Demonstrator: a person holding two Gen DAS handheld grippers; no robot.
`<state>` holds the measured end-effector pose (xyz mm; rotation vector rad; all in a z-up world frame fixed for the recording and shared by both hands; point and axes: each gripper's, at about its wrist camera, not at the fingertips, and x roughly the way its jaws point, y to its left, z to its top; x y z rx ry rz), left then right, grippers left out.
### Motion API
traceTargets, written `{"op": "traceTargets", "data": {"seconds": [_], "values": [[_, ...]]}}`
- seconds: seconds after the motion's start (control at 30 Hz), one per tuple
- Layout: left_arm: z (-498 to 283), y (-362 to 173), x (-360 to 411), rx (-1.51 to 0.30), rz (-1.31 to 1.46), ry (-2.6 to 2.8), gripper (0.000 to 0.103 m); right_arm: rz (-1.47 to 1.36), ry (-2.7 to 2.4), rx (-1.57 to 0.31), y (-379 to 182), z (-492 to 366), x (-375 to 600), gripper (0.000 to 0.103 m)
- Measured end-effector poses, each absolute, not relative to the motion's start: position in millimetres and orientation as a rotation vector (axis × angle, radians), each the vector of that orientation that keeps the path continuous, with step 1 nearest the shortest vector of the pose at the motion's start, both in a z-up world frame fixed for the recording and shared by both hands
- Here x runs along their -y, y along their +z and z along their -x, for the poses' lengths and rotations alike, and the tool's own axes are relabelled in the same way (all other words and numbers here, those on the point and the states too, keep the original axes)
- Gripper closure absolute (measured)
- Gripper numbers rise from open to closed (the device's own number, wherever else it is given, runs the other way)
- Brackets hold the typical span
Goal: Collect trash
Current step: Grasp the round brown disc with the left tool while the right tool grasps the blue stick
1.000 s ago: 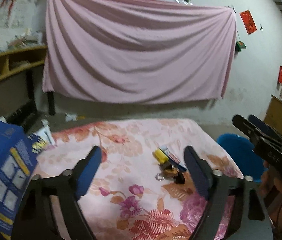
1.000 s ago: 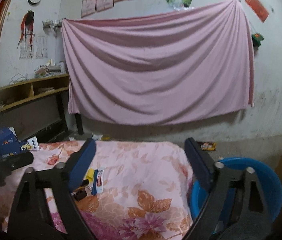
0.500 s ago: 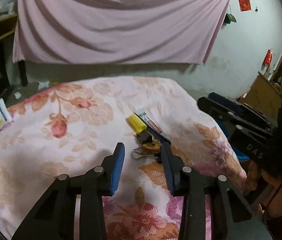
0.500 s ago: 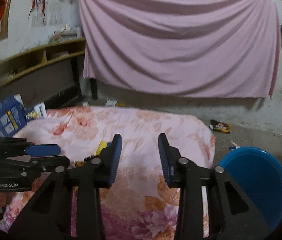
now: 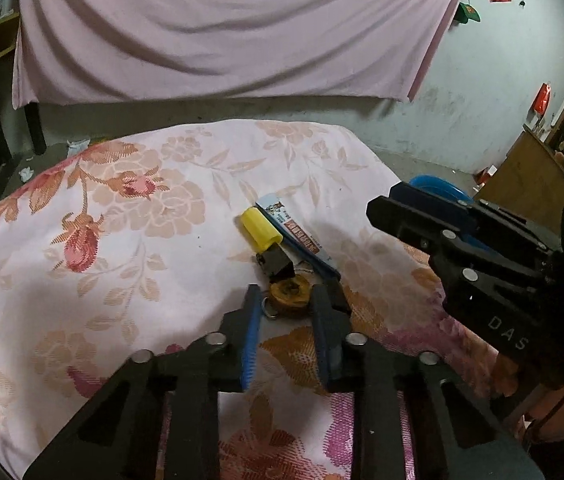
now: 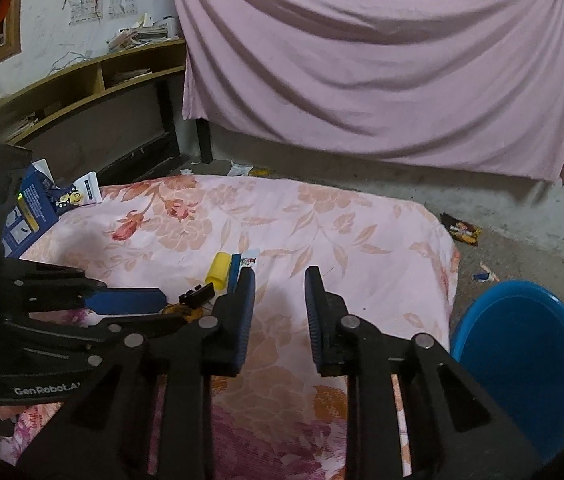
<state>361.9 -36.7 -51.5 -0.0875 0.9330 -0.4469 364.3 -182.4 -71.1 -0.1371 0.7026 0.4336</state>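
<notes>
A small trash pile lies on the floral cloth point(image 5: 141, 240): a yellow cylinder point(image 5: 259, 230), a blue-and-white wrapper point(image 5: 302, 238), a black clip point(image 5: 275, 262) and a brown round piece point(image 5: 290, 298). My left gripper point(image 5: 286, 306) points down at the pile. Its jaws are closing with the brown round piece between the tips, and a thin gap still shows. My right gripper point(image 6: 277, 284) hovers over bare cloth right of the pile; its jaws are closing on nothing. In the right wrist view the yellow cylinder point(image 6: 219, 268) and the left gripper point(image 6: 129, 300) sit at left.
A blue bin point(image 6: 522, 352) stands on the floor past the cloth's right edge. A blue box point(image 6: 29, 208) rests at the far left corner. A dark snack wrapper point(image 6: 460, 228) lies on the floor. A pink sheet point(image 6: 362, 60) hangs behind, with shelves point(image 6: 101, 80) at left.
Both grippers tilted downward and moved in toward the trash pile. Both pairs of jaws narrowed from wide apart to a small gap, the left ones now around the brown round piece.
</notes>
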Motion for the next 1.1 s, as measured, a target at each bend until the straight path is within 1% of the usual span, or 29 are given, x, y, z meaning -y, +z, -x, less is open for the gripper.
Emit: {"op": "traceTargets", "data": {"seconds": [0.13, 0.37, 0.43, 0.5, 0.6, 0.93, 1.1], "values": [[-362.2, -51.6, 35.2, -0.931, 0.097, -0.451, 0.086, 0.136, 0.455, -0.752, -78.1, -370.7, 177.1, 0.052], [-351.5, -48.1, 18.0, -0.912, 0.132, -0.428, 0.086, 0.152, 0.507, -0.788, -83.6, -372.0, 170.6, 0.057], [-347.8, -47.1, 12.9, -0.908, 0.135, -0.426, 0.086, 0.159, 0.535, -0.806, -86.2, -373.1, 166.7, 0.060], [-343.5, -44.4, 9.0, -0.896, 0.141, -0.422, 0.086, 0.174, 0.550, -0.821, -88.8, -373.5, 161.5, 0.067], [-340.7, -42.2, 4.8, -0.881, 0.162, -0.409, 0.086, 0.212, 0.562, -0.845, -93.4, -373.5, 153.4, 0.069], [-347.1, -45.8, -4.5, -0.905, 0.203, -0.355, 0.086, 0.245, 0.567, -0.922, -107.4, -380.9, 144.5, 0.068], [-347.2, -46.1, -4.1, -0.906, 0.197, -0.353, 0.086, 0.272, 0.554, -0.918, -107.8, -379.5, 140.3, 0.068]]}}
